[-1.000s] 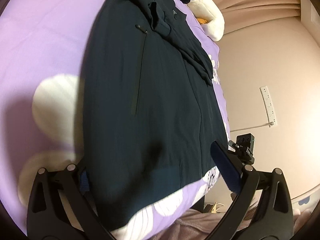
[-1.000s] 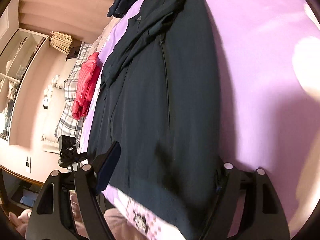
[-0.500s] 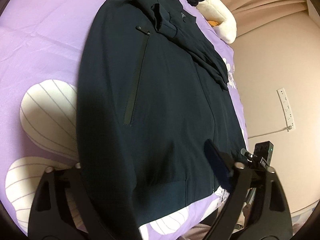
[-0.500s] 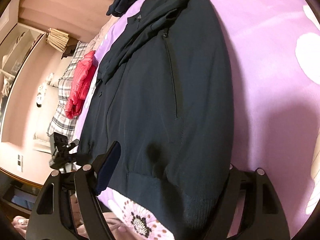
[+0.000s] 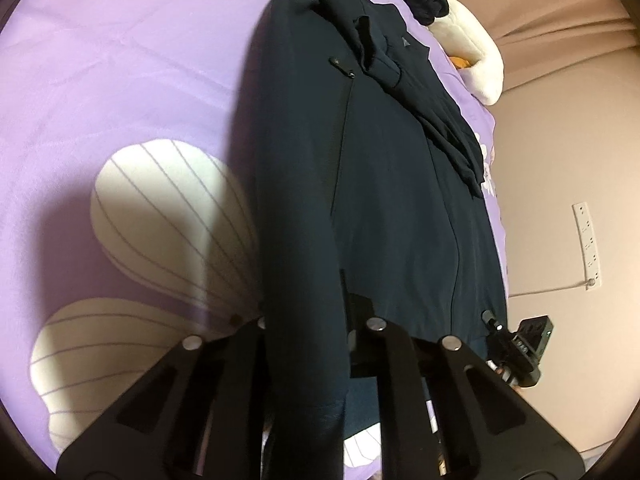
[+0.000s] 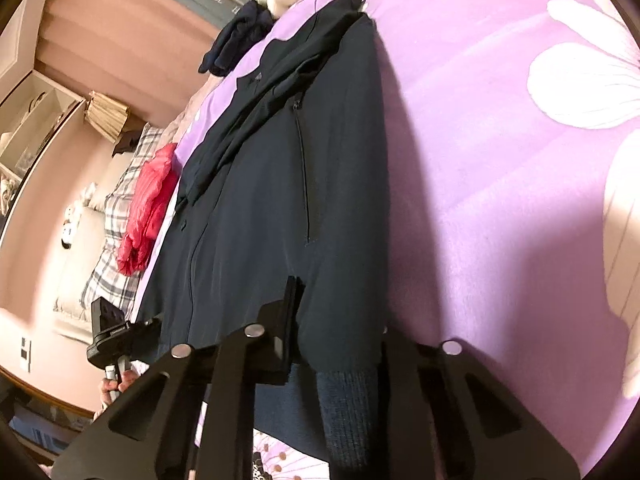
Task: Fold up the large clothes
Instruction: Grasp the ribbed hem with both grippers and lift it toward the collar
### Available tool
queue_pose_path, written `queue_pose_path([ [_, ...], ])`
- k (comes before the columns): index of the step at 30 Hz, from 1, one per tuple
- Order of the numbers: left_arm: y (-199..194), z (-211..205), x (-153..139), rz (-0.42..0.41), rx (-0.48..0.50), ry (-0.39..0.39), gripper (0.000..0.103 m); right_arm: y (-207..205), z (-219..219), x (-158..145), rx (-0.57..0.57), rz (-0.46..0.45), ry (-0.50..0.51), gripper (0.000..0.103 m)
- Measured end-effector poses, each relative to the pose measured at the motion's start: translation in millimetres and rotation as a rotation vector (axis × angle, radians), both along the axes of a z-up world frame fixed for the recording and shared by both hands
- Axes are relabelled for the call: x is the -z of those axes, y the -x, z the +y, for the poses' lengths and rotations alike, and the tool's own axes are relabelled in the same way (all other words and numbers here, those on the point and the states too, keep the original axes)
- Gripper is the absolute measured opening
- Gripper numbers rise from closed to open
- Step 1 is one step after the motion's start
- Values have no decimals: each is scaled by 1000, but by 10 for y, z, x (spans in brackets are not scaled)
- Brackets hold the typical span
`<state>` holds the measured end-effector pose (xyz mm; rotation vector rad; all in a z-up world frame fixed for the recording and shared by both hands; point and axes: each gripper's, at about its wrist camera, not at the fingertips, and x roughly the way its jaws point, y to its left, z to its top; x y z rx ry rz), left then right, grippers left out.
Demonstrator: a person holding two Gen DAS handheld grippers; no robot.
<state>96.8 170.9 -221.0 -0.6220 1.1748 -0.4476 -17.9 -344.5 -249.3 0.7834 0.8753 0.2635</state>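
Note:
A dark navy zip jacket (image 5: 384, 184) lies flat and lengthwise on a purple flowered bedspread (image 5: 120, 92), its sleeves folded across the chest. My left gripper (image 5: 308, 320) is shut on the jacket's hem at its left corner. In the right wrist view the same jacket (image 6: 260, 208) shows, and my right gripper (image 6: 340, 320) is shut on the hem at its right corner, by the ribbed band (image 6: 348, 404). Each gripper shows in the other's view at the far hem corner.
A white plush toy (image 5: 476, 60) and a dark bundle of clothes (image 6: 236, 38) lie beyond the collar. A red garment (image 6: 148, 208) and a plaid pillow (image 6: 108, 260) sit beside the bed. A wall with a socket strip (image 5: 588, 244) is close on one side.
Both grippers moved in onto the hem and closed on it; a second ago both stood open just short of the jacket's bottom corners.

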Motion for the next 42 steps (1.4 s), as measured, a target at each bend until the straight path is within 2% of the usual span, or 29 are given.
queue_pose_path([
  [8,157,-132,-420,-143,22,61,10,-6,33,-297,-25,-107,-80,12],
  [14,246,-235,-789,-249,67,76,10,-80,171,-632,-93,-183,-54,12],
  [19,401,-217,-1003,-313,101,101,10,55,215,-845,-137,-253,-61,12],
  [29,736,-65,-1243,-327,113,115,10,398,134,-1229,-191,-324,-34,12],
  [32,850,-28,-1380,-347,124,101,10,533,136,-1371,-214,-345,9,12],
  [38,1116,-43,-1717,-405,185,71,10,824,196,-1695,-275,-438,85,12],
  [42,1361,-4,-1942,-458,209,117,10,1039,277,-1907,-332,-520,117,12],
])
